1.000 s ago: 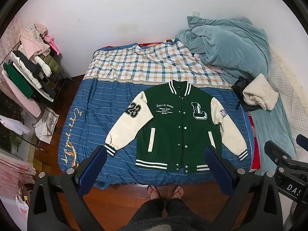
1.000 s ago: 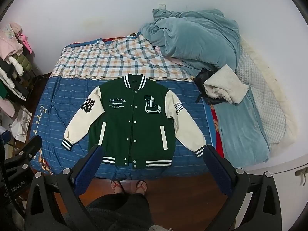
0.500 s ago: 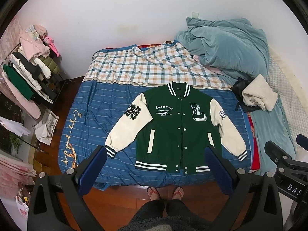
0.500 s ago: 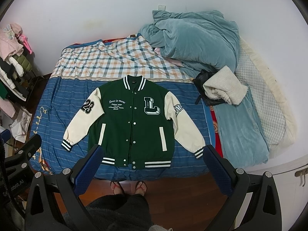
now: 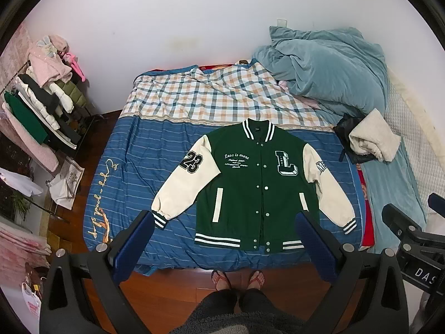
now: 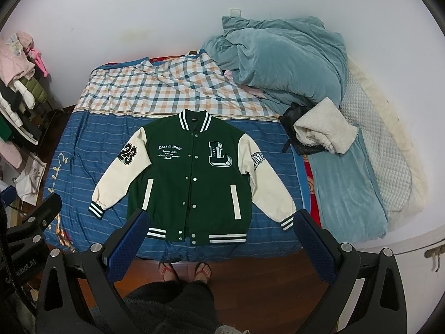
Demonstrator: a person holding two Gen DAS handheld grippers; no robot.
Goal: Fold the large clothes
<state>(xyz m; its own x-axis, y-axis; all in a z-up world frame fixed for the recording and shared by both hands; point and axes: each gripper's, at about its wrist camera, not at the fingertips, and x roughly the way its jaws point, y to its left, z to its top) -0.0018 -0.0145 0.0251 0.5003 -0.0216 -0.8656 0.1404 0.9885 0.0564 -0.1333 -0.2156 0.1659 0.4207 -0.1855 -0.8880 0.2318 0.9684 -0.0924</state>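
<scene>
Nearest the lens, the left gripper (image 5: 224,224) and right gripper (image 6: 221,222) both hang with jaws spread wide, holding nothing, above a person's two sandalled feet (image 6: 185,271) on the wooden floor (image 5: 172,284). Just beyond, one green varsity jacket (image 5: 256,186) lies flat and snapped shut, front up, on the blue striped sheet (image 5: 133,172) at the bed's near edge (two cream sleeves angled outward, a "23" patch, a large "L"). Farther back lies a plaid cover (image 5: 211,97), then a heaped teal duvet (image 6: 289,64), against the white wall (image 5: 194,14). One loaded clothes rack (image 5: 39,105) stands left of the bed.
</scene>
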